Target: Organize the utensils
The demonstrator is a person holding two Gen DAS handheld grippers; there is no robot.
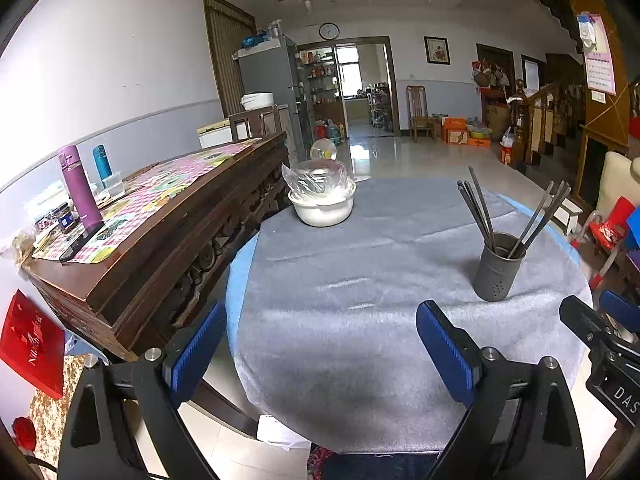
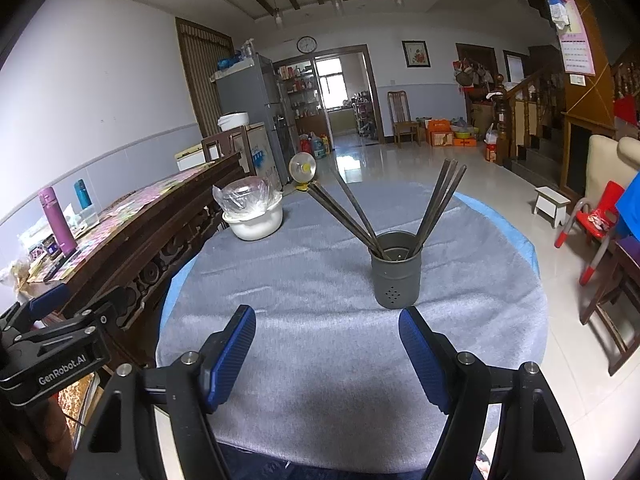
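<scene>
Both tongs hover released over the near rim of a round surface (image 2: 320,360) draped in grey cloth, their blue pads spread wide with nothing between them. Ahead of the right tongs (image 2: 327,354), just past the tip of its right pad, stands the dark metal holder (image 2: 395,276), upright, with two bundles of dark chopsticks (image 2: 352,210) leaning apart in a V, one to the left and one to the right. From the left tongs (image 1: 321,354) the same holder (image 1: 498,266) sits ahead and off to the right, beyond the right pad. Far ahead and to the left of both tongs, near the surface's back-left edge, is a white bowl (image 1: 322,210) covered with clear plastic film. Between the tongs and the holder and bowl the grey cloth lies bare, giving open room across the middle. The cloth's near edge falls just under the tongs, and a blue rim shows along the left and far sides. A dark carved wooden sideboard (image 1: 172,240) runs close along the surface's left edge, narrowing room there; on the right the floor is open up to a red chair (image 2: 596,216).
</scene>
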